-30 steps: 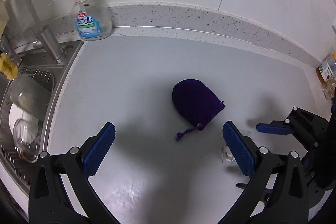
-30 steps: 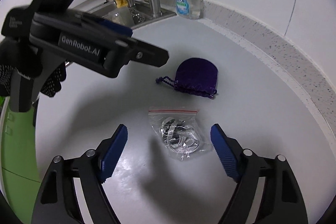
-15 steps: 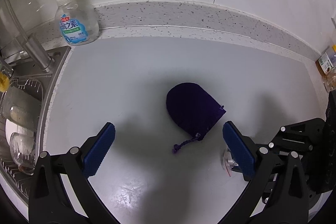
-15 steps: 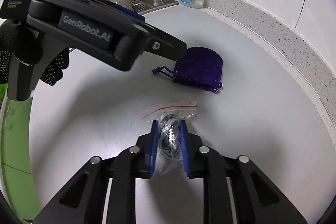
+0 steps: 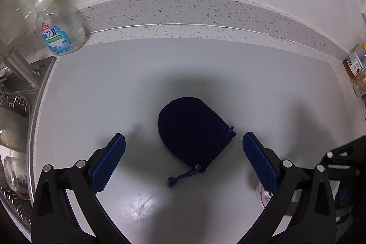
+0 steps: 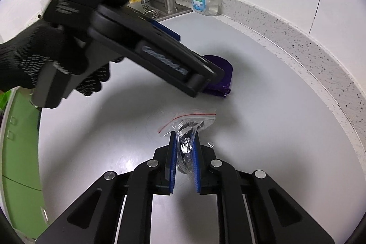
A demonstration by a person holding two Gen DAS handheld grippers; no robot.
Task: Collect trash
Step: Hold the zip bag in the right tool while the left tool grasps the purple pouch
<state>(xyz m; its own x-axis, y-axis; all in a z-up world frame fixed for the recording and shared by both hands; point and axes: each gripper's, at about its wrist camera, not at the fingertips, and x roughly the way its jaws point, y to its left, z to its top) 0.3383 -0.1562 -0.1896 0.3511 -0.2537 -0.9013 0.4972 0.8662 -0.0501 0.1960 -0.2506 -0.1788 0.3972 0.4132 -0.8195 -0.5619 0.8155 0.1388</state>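
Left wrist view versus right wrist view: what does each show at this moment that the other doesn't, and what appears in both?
Only the left wrist view shows the left gripper open, its pads on either side of the purple pouch, plus the pouch's drawstring and a jar at the far right.

Only the right wrist view shows the right gripper shut on the zip bag, and the gloved hand holding the left tool.

Both show the pouch, the soap bottle, the white counter and the sink edge.

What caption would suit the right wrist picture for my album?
Right gripper pinches a clear zip bag on the white counter; open left gripper nears a purple pouch.
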